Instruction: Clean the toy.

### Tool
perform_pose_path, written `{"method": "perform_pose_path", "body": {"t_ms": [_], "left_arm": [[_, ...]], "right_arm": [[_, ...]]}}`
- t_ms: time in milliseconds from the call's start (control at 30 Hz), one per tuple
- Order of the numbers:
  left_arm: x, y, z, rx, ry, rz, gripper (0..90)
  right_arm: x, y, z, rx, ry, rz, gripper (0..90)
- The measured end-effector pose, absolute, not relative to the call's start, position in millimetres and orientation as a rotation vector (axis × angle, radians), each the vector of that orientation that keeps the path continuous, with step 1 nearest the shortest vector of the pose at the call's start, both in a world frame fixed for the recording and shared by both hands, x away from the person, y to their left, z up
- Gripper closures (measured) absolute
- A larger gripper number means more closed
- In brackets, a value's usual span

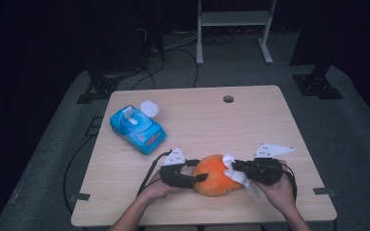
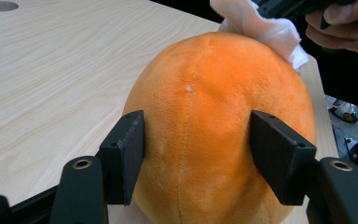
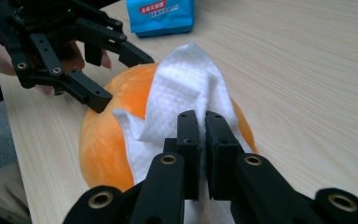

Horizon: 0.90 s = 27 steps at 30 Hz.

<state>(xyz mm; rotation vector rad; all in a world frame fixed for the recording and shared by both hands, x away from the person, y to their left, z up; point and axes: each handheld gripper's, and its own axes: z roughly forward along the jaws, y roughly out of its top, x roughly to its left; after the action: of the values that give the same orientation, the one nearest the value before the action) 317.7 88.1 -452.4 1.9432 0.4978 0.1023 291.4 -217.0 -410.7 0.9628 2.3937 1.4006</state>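
Wiping step in hand. The orange plush ball (image 1: 215, 174) sits at the table's (image 1: 250, 120) near edge, with the blue wipes pack (image 1: 137, 127) well behind it to the left. Your left gripper (image 2: 196, 158) brackets the ball, jaws about half open, pads against its flanks to steady it. Your right gripper (image 3: 204, 154) has its jaws pinched tight on a white wipe (image 3: 186, 98) draped over the ball's right side. Next, judged from this: drag the wipe across the plush while your left holds firm.
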Motion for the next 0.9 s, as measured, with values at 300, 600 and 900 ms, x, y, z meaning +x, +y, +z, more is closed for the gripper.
{"method": "perform_pose_path", "body": {"t_ms": [300, 600, 900], "left_arm": [[316.2, 85.3, -453.2, 1.920, 0.498, 0.102, 31.9], [314.9, 84.6, -449.2, 1.937, 0.551, 0.072, 31.0], [304.8, 79.5, -445.1, 1.940, 0.486, 0.230, 33.7]], "right_arm": [[290.0, -211.9, -419.3, 0.977, 2.433, 1.348, 84.6], [290.4, -212.9, -420.6, 0.982, 2.438, 1.355, 84.6], [290.1, -213.8, -421.1, 0.996, 2.435, 1.347, 84.6]]}}
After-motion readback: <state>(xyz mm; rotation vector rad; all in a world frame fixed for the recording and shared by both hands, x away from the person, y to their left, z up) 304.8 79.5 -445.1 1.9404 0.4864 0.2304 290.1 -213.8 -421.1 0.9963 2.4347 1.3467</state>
